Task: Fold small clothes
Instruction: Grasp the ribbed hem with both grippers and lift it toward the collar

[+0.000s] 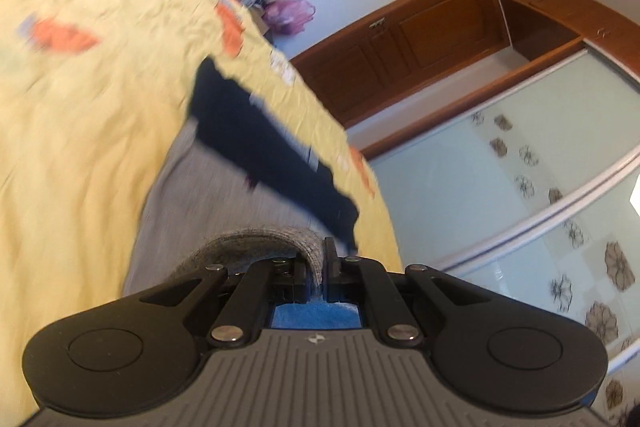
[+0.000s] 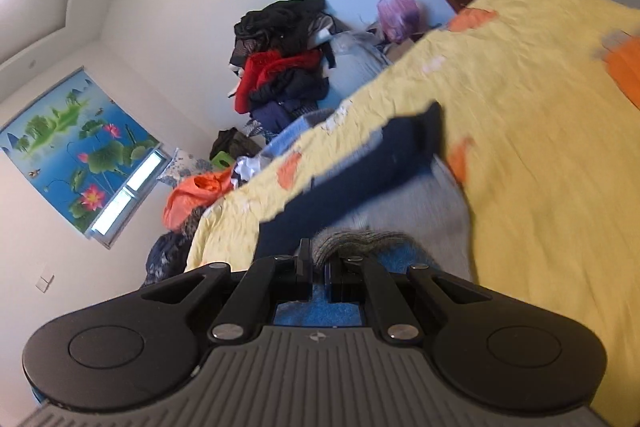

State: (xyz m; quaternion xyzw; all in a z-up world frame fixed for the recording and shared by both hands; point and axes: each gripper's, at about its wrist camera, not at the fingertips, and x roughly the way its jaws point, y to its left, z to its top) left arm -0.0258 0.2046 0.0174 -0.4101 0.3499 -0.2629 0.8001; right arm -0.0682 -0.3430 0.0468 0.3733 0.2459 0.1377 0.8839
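The left gripper and right gripper are each clamped on the grey knit garment's edge.

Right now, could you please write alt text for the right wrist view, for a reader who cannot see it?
The right gripper is shut on the knitted edge of a grey garment with a dark navy band, above a yellow flowered bedspread. Behind the bed, a pile of clothes leans against a white wall, beside a lotus picture.
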